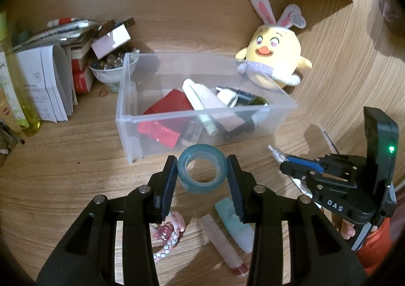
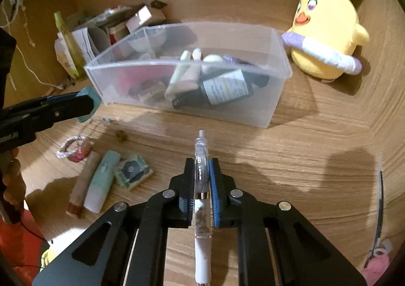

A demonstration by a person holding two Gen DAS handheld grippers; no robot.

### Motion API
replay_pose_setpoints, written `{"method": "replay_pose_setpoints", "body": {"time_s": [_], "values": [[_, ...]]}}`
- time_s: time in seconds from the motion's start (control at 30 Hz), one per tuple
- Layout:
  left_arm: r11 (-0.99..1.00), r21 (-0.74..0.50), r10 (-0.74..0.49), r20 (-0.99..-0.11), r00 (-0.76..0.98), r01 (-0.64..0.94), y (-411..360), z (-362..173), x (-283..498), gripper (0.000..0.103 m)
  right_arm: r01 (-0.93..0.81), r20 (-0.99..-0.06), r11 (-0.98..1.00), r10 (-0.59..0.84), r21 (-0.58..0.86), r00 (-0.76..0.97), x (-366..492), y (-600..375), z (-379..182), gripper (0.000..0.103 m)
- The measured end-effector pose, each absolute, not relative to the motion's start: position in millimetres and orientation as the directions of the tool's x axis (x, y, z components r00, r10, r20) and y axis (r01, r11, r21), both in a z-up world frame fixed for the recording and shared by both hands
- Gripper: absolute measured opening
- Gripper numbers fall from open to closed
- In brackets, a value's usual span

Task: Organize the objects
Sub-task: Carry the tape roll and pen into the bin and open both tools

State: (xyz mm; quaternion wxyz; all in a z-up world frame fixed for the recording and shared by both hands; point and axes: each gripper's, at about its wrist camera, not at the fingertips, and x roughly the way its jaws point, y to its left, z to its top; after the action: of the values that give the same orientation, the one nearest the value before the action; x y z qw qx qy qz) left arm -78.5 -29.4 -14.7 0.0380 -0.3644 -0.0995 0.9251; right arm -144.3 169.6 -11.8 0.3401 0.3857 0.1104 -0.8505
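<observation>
A teal tape roll [image 1: 202, 169] is clamped between the partly spread jaws of the left gripper [image 1: 202, 174] and held above the wooden tabletop [image 1: 63, 172], just in front of a clear plastic bin [image 1: 162, 118]. A clear-barrelled pen [image 2: 201, 182] is pinched lengthwise in the nearly closed jaws of the right gripper [image 2: 202, 172], its tip directed toward the same bin. Tubes, a dark labelled bottle [image 2: 225, 91] and a red packet [image 1: 159, 131] are seen heaped inside the bin. On the tabletop below the left gripper, a pale green tube [image 2: 101, 179], a pink tube [image 2: 82, 184], a small patterned square [image 2: 133, 172] and a beaded bracelet [image 2: 73, 149] are left lying close together. A yellow plush chick with rabbit ears [image 1: 276, 58] is propped beside the bin's far right corner, and papers and boxes [image 1: 50, 78] are stacked to its left.
</observation>
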Motion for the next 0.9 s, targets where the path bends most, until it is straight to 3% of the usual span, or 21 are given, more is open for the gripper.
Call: {"method": "replay_pose_setpoints", "body": {"time_s": [0.43,0.9], "values": [[-0.973,-0.231,0.134,-0.622,-0.772,0.018,-29.0,11.8,-83.5,0.039,0.692,-0.596,-0.715,-0.601,0.103,-0.533,-137.8,175.9,45.2,0.01],[-0.971,-0.231,0.097,-0.614,-0.783,0.061,-40.9,26.0,-104.9,0.039,0.741,-0.545,-0.663,-0.663,0.107,-0.514,-175.1,148.1,73.1,0.01]]}}
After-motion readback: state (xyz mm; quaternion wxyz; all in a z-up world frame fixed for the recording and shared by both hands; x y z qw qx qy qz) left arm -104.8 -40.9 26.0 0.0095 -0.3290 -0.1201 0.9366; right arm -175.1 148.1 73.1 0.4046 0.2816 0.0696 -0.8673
